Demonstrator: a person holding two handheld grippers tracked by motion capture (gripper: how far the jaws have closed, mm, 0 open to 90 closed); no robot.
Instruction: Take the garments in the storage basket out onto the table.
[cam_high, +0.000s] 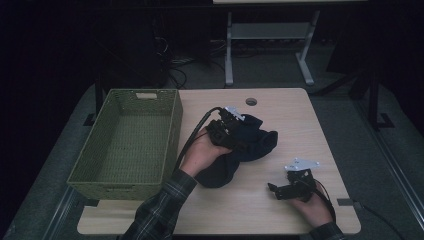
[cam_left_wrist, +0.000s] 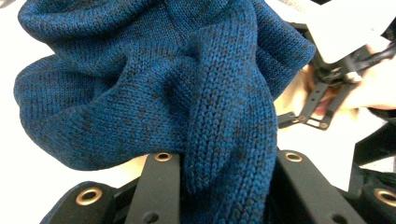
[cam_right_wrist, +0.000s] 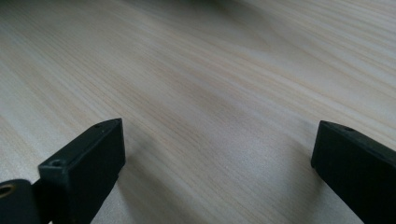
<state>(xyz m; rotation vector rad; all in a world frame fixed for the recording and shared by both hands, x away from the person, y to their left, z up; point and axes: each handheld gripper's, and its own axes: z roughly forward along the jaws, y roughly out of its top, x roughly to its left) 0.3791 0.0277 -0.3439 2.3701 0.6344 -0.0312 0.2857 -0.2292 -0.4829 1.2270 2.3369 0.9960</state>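
Our left gripper (cam_high: 234, 131) sits near the middle, reaching toward one o'clock, jaws pinched on a fold of the blue knit cloth (cam_left_wrist: 154, 88) | our right gripper (cam_high: 288, 189) rests at five o'clock, pointing toward nine o'clock, jaws wide apart | both sleeved arms come in from six o'clock

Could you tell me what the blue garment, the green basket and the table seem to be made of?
Blue garment: knitted yarn, likely wool or acrylic; rows of stitches show, matte. Green basket: woven-look lattice, probably plastic or painted wicker; too small to tell. Table: pale wood or wood-look laminate, with a fine straight grain.
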